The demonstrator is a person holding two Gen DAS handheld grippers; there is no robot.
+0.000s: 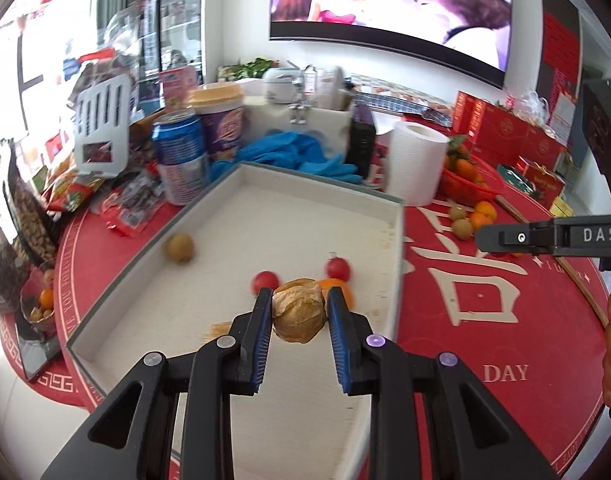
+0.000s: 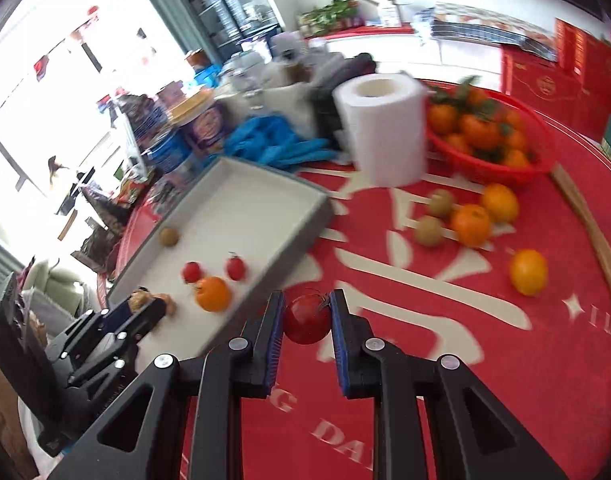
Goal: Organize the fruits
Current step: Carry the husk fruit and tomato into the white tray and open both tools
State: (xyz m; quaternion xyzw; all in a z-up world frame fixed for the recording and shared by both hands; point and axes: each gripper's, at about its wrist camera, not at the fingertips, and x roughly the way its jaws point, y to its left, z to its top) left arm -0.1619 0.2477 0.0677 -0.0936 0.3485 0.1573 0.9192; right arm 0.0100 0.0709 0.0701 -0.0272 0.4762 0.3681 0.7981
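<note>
My left gripper (image 1: pixel 298 300) is shut on a papery brown husk fruit (image 1: pixel 299 316) and holds it over the near part of the white tray (image 1: pixel 305 208). In the tray lie two red cherry tomatoes (image 1: pixel 265 280), an orange (image 1: pixel 339 288) and a brown kiwi-like fruit (image 1: pixel 180 248). My right gripper (image 2: pixel 306 300) is shut on a red tomato (image 2: pixel 307 319) above the red tablecloth, just right of the tray (image 2: pixel 265 196). The left gripper (image 2: pixel 145 308) shows in the right wrist view at the tray's near corner.
Loose oranges (image 2: pixel 471 224) and small green-brown fruits (image 2: pixel 429 231) lie on the cloth at the right. A red basket of tangerines (image 2: pixel 489 136), a paper roll (image 2: pixel 385 128), blue gloves (image 1: pixel 297 154), cans (image 1: pixel 181 156) and snack packets crowd the tray's far side.
</note>
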